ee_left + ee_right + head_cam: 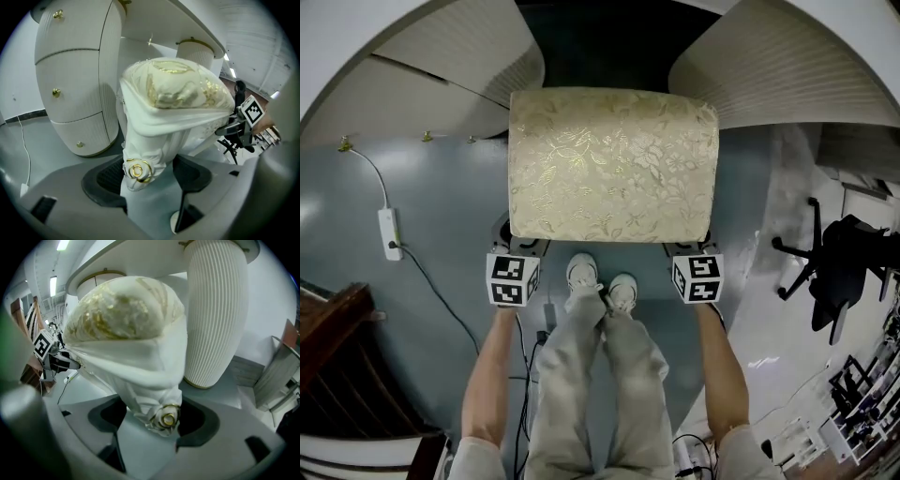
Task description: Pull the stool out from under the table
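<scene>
The stool [612,164] is being judged largely drawn out, with only its far edge by the table [356,28]; a little pulling is left. One front leg [140,150] is being clamped by the left gripper [523,247], the other by the right gripper [686,249]. One stool, two grippers and two pedestals [459,66] are being counted.

Arms [490,375] extended; left gripper [149,180] and right gripper [152,420] each tight around a stool leg [146,140].
</scene>
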A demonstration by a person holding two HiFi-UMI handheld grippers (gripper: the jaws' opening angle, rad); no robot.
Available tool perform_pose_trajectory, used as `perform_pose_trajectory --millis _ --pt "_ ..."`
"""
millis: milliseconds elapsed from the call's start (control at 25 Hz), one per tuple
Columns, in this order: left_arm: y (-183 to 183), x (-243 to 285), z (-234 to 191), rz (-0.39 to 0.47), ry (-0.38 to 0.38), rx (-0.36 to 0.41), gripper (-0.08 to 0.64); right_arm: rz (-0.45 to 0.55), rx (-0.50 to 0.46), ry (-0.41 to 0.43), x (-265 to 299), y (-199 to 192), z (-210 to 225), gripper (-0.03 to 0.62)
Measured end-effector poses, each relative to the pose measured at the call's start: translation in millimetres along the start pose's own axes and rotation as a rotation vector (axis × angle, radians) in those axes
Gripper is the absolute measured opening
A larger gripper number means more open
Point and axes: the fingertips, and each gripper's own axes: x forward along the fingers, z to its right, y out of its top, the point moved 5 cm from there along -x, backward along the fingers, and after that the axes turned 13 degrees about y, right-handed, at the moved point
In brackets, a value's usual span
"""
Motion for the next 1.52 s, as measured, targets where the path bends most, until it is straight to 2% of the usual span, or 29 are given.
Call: perform_pose_trajectory --millis 200,640,880,1120,1520 --pt "3 -1 -2 -0.029 -0.015 0.013 0.308 -0.019 0.027 -0.002 -2 -1 -4 0.328" --pt "-32 -27 9 0.031 0.019 -0.009 0.308 0.059 -0.015 0.002 -16 -26 -19 0.327" --pt "-4 -11 1 0.026 0.008 0.010 0.308 0.067 0.007 -0.009 -8 -6 -8 0.327" --pt "22 19 -7 0.064 0.028 0.000 0.308 0.090 -0.023 -0.014 13 23 16 0.327" --pt "-2 0 -1 0.050 0.014 0.004 0.308 0.071 -0.016 -0.026 -2 -2 -3 0.327"
